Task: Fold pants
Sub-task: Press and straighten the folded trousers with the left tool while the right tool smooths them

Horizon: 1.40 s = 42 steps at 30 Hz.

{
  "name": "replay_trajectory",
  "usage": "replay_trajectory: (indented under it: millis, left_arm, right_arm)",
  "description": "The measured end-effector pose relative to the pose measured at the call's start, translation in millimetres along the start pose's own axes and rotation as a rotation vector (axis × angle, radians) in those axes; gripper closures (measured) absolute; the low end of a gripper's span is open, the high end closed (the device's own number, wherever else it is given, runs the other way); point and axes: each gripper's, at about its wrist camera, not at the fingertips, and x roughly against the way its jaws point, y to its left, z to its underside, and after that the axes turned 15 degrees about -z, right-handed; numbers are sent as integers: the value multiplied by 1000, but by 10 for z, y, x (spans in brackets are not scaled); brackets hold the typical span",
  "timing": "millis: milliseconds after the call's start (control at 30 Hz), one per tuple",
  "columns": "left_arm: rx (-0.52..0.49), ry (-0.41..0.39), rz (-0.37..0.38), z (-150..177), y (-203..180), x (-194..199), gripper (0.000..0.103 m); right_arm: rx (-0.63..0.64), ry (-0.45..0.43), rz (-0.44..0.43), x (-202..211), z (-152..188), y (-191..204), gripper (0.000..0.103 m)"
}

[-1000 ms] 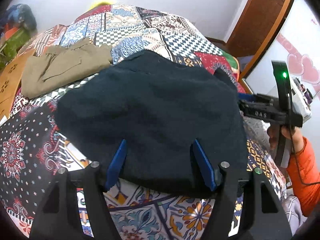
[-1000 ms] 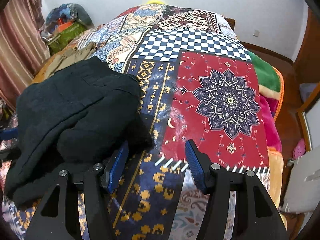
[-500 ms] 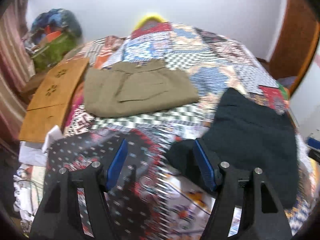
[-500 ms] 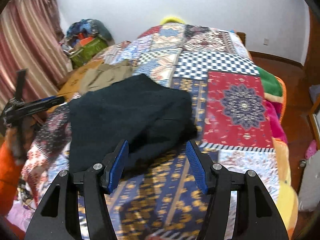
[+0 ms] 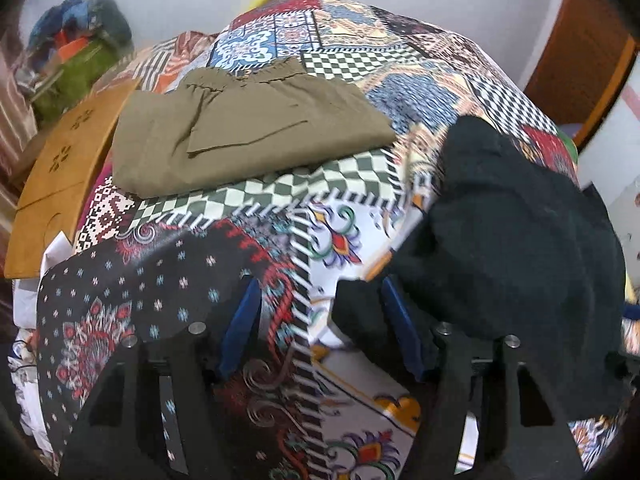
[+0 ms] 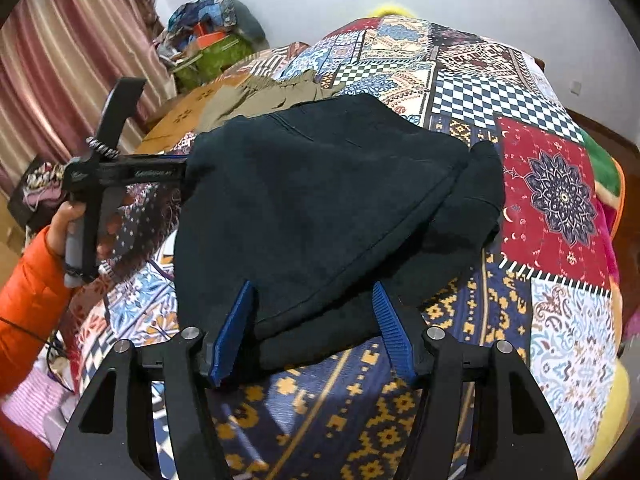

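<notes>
Two pairs of pants on a patchwork bedspread (image 6: 560, 208), both grippers spread over the dark pair.

The folded black fleece pants (image 6: 320, 208) lie mid-bed; the folded olive-khaki pants (image 5: 248, 136) lie beyond, well apart, beside a tan wooden board (image 5: 68, 160). The left gripper (image 5: 320, 328) has just been narrowing, its blue pads apart with a black corner by the right pad. The right gripper (image 6: 312, 320) has just been widening, its pads straddling the near hem without pinching. A heap of colourful bags (image 6: 208, 36) sits by the striped curtain (image 6: 60, 60).
</notes>
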Motion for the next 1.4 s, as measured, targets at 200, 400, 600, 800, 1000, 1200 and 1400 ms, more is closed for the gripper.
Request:
replay_trajectory:
  millis: [200,400,600,800,1000,1200,1400]
  left_arm:
    - [22,15,67,184,-33,202,40]
    - [41,41,162,413,-198,398,40]
    - [53,62,242,578,-442,562,40]
    - [57,20,186,595,-401,752,41]
    - [40,-86,127,214,-251,956,41]
    - [-3,-139,162,-324,-439,893,40]
    - [-105,-37,217,-487,-916,404,40]
  right_arm:
    - [18,15,47,101,32,-174,44]
    - [-25,2,123,237,65,-496,44]
    - [-66,-5,212,304,27,-835,44]
    - [-81,-7,246,368,4,-882,44]
    - [-35,-44,246,527,-77,-714,44]
    - [-20,-134,220,597,-311,-671,44]
    - [-37,-137,205,361,-572,-879,43]
